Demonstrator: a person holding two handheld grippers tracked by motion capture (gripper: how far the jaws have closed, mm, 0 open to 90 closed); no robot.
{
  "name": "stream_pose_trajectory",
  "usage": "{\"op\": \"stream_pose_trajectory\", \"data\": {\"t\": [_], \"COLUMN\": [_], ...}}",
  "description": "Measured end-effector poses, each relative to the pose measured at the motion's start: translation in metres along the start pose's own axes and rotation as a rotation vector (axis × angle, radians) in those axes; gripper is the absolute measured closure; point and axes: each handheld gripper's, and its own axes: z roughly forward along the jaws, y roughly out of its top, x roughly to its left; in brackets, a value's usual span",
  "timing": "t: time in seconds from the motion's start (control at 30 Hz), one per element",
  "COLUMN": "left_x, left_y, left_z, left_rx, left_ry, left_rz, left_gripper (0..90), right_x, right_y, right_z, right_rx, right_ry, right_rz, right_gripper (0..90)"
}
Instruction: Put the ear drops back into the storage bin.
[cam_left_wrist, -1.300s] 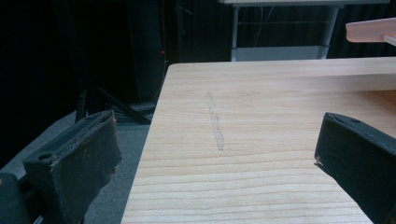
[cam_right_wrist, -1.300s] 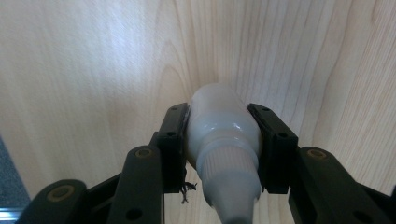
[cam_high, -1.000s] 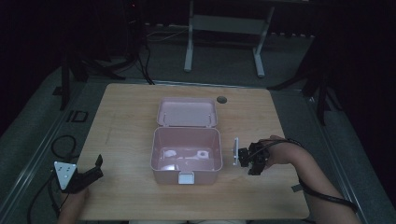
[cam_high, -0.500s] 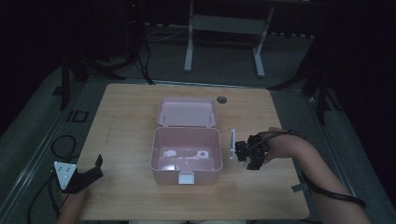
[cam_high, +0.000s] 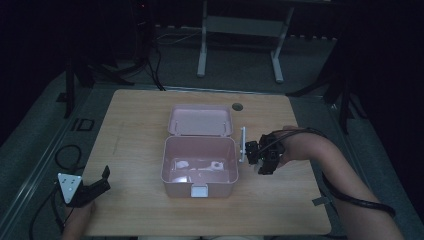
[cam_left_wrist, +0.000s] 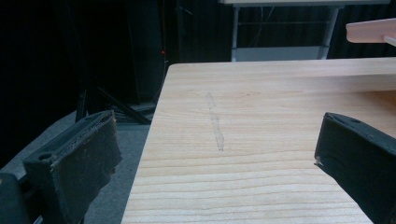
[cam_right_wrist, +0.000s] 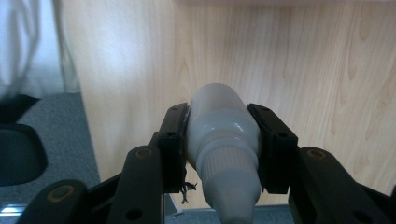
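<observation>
Bottle (cam_right_wrist: 223, 140) is sitting clamped between your right gripper (cam_right_wrist: 223, 144) jaws, pads pressing on both sides of its white body, ribbed cap pointing back toward the camera in the right gripper view. In the high view you're holding that right gripper (cam_high: 257, 155) just off the right wall of the pink box (cam_high: 200, 170), above the table (cam_high: 140, 125), with your right hand (cam_high: 292, 147) coming in from the right edge. A slim white stick-like shape is showing upright at the gripper tip beside the box; too small to say for sure that's the bottle seen from above. Box is sitting mid-table with its lid (cam_high: 201, 121) swung open and lying back on the far side, a few small pale items lying inside, too blurred to name. A white latch (cam_high: 199, 191) is showing on the near wall. Your left gripper (cam_high: 97, 185) is sitting at the near left corner of the table, well apart from the box, grey plate on top. In the left gripper view its jaws are standing wide apart with nothing between them, looking along bare wood at the left table edge, with a corner of the pink box (cam_left_wrist: 371, 30) peeking in top right. A small round hole (cam_high: 237, 106) is showing in the tabletop beyond the lid.
</observation>
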Motion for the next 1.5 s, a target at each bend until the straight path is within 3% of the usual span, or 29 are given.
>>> {"op": "stream_pose_trajectory", "data": {"t": [0.5,0.8,1.07,1.43,1.5], "left_x": [0.000,0.000,0.000,0.000,0.000], "left_y": [0.000,0.000,0.000,0.000,0.000], "left_z": [0.000,0.000,0.000,0.000,0.000], "left_rx": [0.000,0.000,0.000,0.001,0.003], "left_ry": [-0.003,-0.004,-0.006,-0.008,-0.009], "left_rz": [-0.001,-0.002,-0.002,-0.001,-0.001], "left_gripper": [0.3,0.3,0.3,0.3,0.3], "right_x": [-0.006,-0.010,-0.009,-0.014,-0.016], "right_y": [0.022,0.040,0.064,0.081,0.086], "right_z": [-0.029,-0.041,-0.030,-0.010,0.002], "right_rx": [-0.013,-0.057,-0.059,-0.049,-0.039], "right_ry": [-0.020,-0.024,-0.006,-0.002,-0.004], "right_rz": [-0.007,-0.015,-0.056,-0.064,-0.058], "right_gripper": [59.7,59.7,59.7,59.7,59.6]}}
